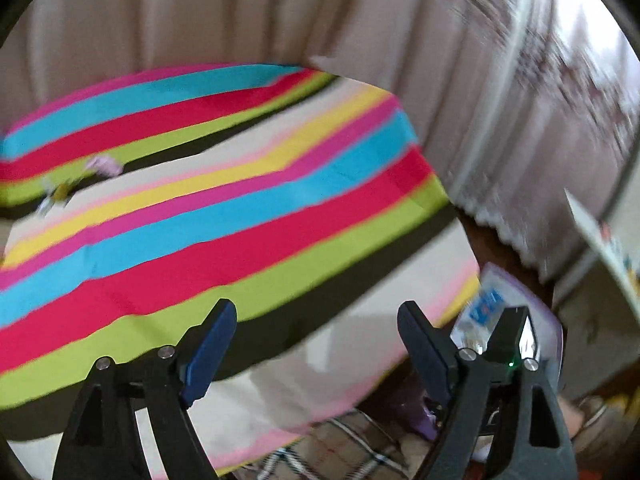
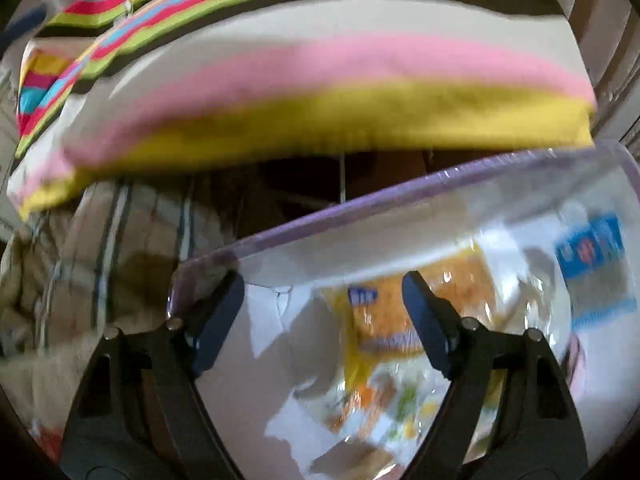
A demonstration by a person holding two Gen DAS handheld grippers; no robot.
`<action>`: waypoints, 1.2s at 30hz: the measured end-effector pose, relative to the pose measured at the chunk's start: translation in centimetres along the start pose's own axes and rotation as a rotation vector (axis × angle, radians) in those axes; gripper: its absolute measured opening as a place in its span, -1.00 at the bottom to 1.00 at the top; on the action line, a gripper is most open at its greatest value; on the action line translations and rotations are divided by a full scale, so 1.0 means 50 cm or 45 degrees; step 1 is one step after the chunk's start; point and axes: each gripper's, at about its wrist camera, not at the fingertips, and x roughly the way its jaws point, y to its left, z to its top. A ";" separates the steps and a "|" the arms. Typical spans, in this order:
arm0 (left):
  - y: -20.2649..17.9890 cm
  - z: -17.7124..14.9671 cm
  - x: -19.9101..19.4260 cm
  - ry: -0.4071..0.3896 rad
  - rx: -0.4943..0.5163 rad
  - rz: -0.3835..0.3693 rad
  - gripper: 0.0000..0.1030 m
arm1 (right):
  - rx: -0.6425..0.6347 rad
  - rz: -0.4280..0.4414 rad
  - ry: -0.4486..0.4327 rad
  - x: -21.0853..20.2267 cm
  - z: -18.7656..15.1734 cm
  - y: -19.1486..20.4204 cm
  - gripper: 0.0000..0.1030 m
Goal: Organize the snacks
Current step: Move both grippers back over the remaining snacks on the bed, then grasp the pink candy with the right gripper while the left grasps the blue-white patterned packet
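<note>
Right wrist view, right gripper jaws wide over clear snack bin, left gripper jaws wide, empty

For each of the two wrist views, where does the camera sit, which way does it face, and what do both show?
Left wrist: sits behind the open left gripper, looking out and down across the striped cloth; the clear bin lies at lower right.
Right wrist: sits behind the open right gripper, looking steeply down into the clear bin of snack packets.
Shared: the striped cloth and the bin.
</note>
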 end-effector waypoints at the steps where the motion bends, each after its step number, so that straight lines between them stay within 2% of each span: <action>1: 0.024 0.002 -0.003 -0.011 -0.040 0.009 0.62 | 0.013 0.008 -0.014 0.003 0.014 -0.001 0.56; 3: 0.065 0.010 0.006 -0.020 -0.096 0.025 0.63 | 0.034 -0.022 -0.019 0.006 0.043 -0.005 0.56; 5: 0.107 0.011 0.013 -0.005 -0.147 0.037 0.63 | 0.043 -0.010 0.035 -0.005 0.055 -0.011 0.56; 7: 0.160 0.016 0.016 0.012 -0.190 0.075 0.63 | 0.010 0.013 0.060 -0.053 0.064 -0.004 0.56; 10: 0.235 0.026 0.024 0.012 -0.244 0.165 0.63 | -0.094 0.012 -0.038 -0.169 0.087 0.032 0.56; 11: 0.254 0.029 0.028 0.011 -0.265 0.195 0.64 | -0.134 0.034 -0.105 -0.208 0.111 0.050 0.57; 13: 0.311 0.036 0.036 0.015 -0.318 0.252 0.65 | -0.172 0.062 -0.194 -0.237 0.159 0.086 0.71; 15: 0.383 0.052 0.061 0.072 -0.375 0.315 0.65 | -0.216 0.104 -0.281 -0.234 0.240 0.132 0.82; 16: 0.403 0.059 0.075 0.100 -0.382 0.335 0.65 | -0.240 0.120 -0.303 -0.219 0.284 0.161 0.83; 19: 0.504 0.089 0.118 0.188 -0.389 0.492 0.66 | -0.370 0.164 -0.349 -0.136 0.417 0.259 0.83; 24: 0.658 0.131 0.151 0.203 -0.410 0.621 0.65 | -0.469 0.308 -0.321 0.055 0.648 0.393 0.83; 26: 0.733 0.143 0.161 0.199 -0.441 0.636 0.66 | -0.515 0.307 -0.264 0.151 0.739 0.442 0.83; 29: 0.815 0.170 0.184 0.196 -0.471 0.619 0.65 | -0.571 0.319 -0.219 0.252 0.832 0.500 0.83; 31: 0.843 0.186 0.198 0.197 -0.445 0.635 0.66 | -0.614 0.335 -0.222 0.284 0.872 0.522 0.83; 34: 0.867 0.212 0.225 0.215 -0.359 0.649 0.66 | -0.695 0.298 -0.246 0.326 0.934 0.570 0.83; 36: 0.881 0.227 0.238 0.204 -0.317 0.620 0.66 | -0.717 0.308 -0.243 0.346 0.961 0.581 0.83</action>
